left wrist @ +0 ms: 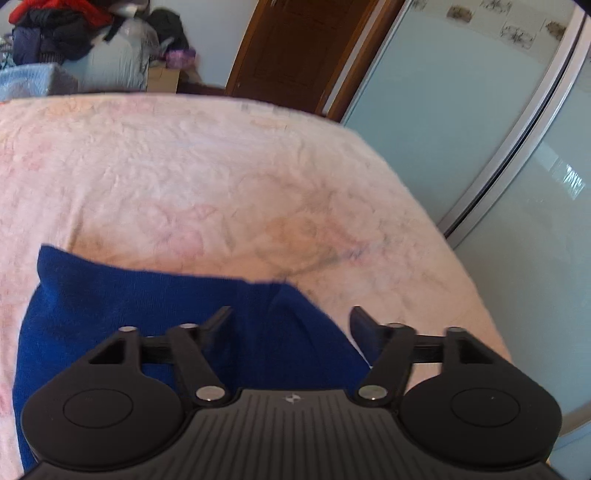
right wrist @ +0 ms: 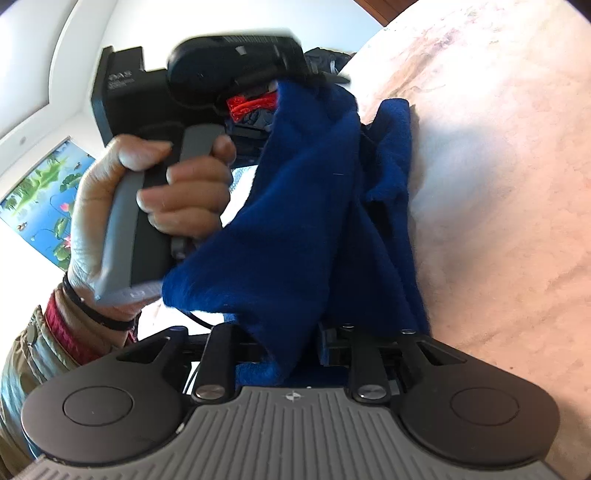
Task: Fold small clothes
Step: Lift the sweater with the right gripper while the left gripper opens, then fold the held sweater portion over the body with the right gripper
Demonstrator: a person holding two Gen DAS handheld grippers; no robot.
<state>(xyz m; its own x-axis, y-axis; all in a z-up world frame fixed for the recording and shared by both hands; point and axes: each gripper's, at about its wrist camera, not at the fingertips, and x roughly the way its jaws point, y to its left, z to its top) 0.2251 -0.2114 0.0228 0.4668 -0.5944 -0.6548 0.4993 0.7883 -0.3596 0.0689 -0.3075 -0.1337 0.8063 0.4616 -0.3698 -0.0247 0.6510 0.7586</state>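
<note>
A dark blue knit garment (left wrist: 159, 317) lies on the pink bed cover (left wrist: 207, 173) below my left gripper (left wrist: 290, 319), which is open and empty above it. In the right wrist view my right gripper (right wrist: 295, 347) is shut on a corner of the same blue garment (right wrist: 295, 221) and holds it lifted off the bed, so it hangs in folds. The left gripper device (right wrist: 221, 62), held in the person's hand (right wrist: 162, 184), sits just beyond the lifted cloth.
The bed's far edge meets a brown wooden door (left wrist: 295, 48) and frosted sliding wardrobe doors (left wrist: 480, 122) on the right. A pile of clothes (left wrist: 55, 33) sits at the back left. A lotus picture (right wrist: 48, 195) hangs on the wall.
</note>
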